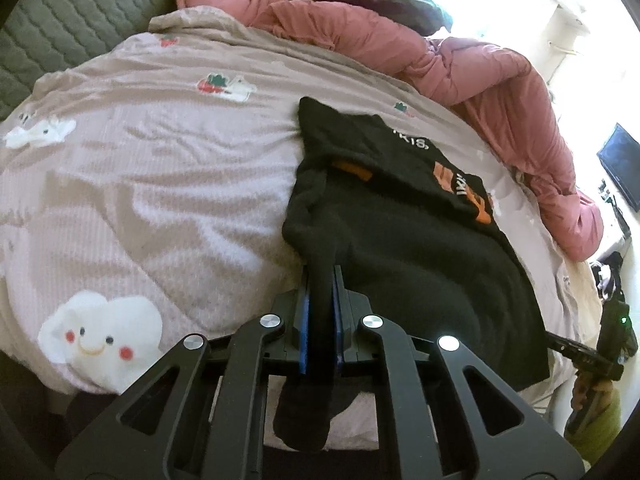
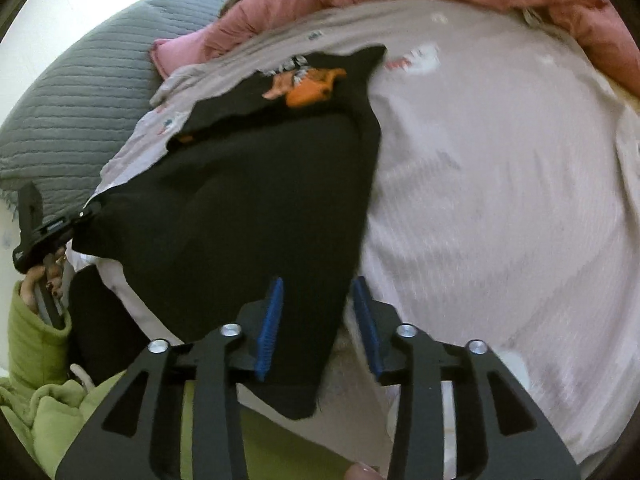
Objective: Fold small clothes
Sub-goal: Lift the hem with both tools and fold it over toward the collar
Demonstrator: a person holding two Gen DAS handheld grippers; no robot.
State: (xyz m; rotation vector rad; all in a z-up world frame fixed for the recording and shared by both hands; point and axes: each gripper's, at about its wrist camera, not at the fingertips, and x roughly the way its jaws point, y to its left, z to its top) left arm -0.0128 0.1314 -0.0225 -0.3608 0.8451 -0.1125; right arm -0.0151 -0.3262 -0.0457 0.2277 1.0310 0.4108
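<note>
A small black garment (image 1: 400, 240) with orange and white print lies partly folded on the bed, its printed part doubled over at the far end. My left gripper (image 1: 322, 276) is shut on the garment's near left corner, and a tail of cloth hangs below the blue pads. In the right wrist view, my right gripper (image 2: 318, 288) has its jaws apart around the near right corner of the black garment (image 2: 260, 200); the blue pads (image 2: 272, 320) do not press the cloth. The left gripper (image 2: 86, 212) shows there too, pinching the far corner.
The bed cover (image 1: 160, 180) is pinkish beige with cloud and strawberry prints. A bunched pink duvet (image 1: 500, 80) lines the far side. A grey quilted cushion (image 2: 72, 100) lies beyond. A green sleeve (image 2: 32, 340) is at the bed's edge. A dark screen (image 1: 622, 164) stands at the right.
</note>
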